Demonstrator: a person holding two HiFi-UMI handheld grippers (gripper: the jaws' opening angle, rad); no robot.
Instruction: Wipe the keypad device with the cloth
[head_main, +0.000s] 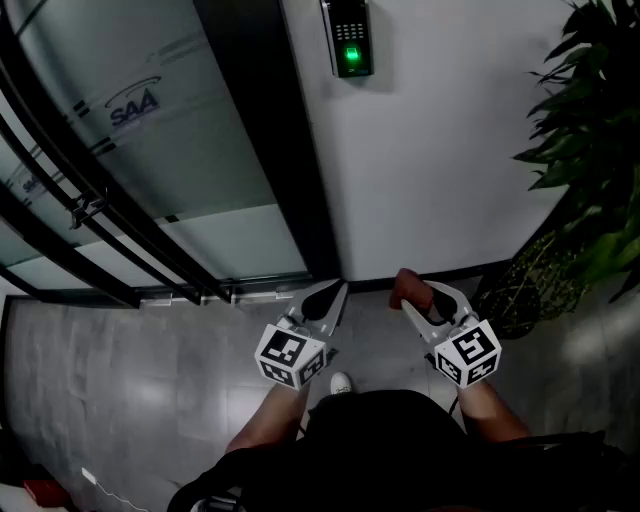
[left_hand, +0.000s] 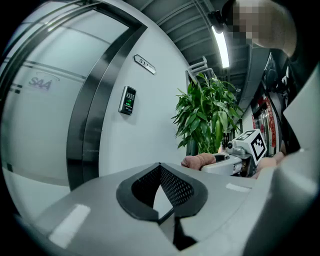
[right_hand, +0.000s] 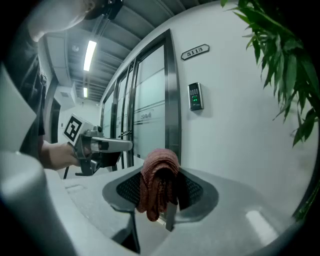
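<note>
Over on the left, a frosted glass door carries a faint blue logo, with dark rails slanting across it, and a dark door frame closes it off. Next along, high on the white wall, sits the keypad device: a small dark upright box, rows of keys up top, a green light glowing in its lower half, its top edge cut off in the head view. It's well above both grippers and apart from them. Down low, the left gripper points at the foot of the wall, jaws brought together at the tips, nothing between them in its own view. Just beside it, the right gripper is clamped on the cloth, a reddish-brown ribbed rag bunched into a fold. The right gripper view shows it drooping in front of the pads, so the tips themselves are covered. Above the keypad in that view, a small number plate reads 5113. Far right, a pot stands on the grey floor against the wall, holding a leafy green plant. The pot is dim and half behind the leaves, possibly woven, hard to say, and the plant runs off the frame's edge.
</note>
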